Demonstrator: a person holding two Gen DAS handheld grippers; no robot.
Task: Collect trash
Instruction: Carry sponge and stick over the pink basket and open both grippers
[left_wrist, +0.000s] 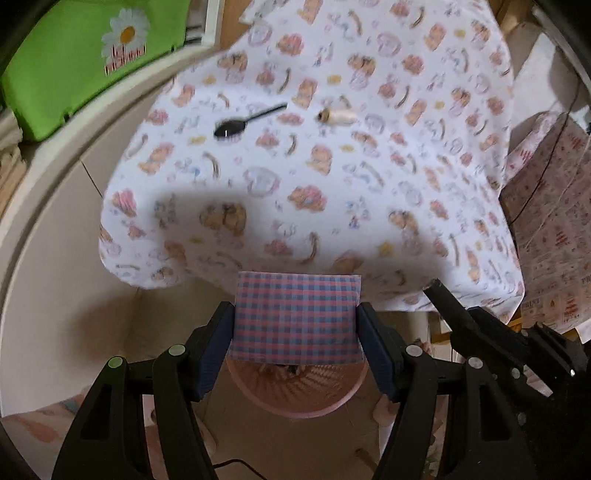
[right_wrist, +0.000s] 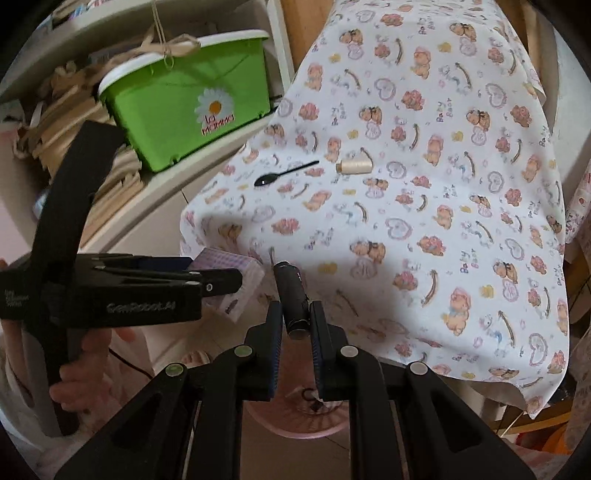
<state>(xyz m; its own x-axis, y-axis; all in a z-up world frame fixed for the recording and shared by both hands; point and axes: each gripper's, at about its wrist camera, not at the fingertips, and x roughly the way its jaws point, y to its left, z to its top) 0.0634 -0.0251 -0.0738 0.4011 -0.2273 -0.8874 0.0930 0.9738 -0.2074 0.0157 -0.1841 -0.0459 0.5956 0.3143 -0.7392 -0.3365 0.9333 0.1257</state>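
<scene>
Trash: two pieces in hand, two left on the table.

- Checked packet (left_wrist: 295, 317), one. Clamped across its width between the pads of the left gripper (left_wrist: 295, 332), jaws fairly wide. It hangs past the table's near edge, above the pink basket (left_wrist: 295, 398) on the floor.
- Dark tube (right_wrist: 293, 299), one. Pinched in the right gripper (right_wrist: 295, 321), jaws nearly closed, also just off the near edge and over the basket.
- Black spoon (left_wrist: 243, 122), one, lying toward the far left of the tablecloth (left_wrist: 369, 184).
- Pale spool (left_wrist: 338, 115), one, just right of the spoon, apart from it.
- Green tub (right_wrist: 184, 99), one, on a shelf off the table's left side.

Step judged: dropping both pieces. Centre each gripper over the basket's mouth before letting go; the packet is wide and light, so lower it close to the rim.
</scene>
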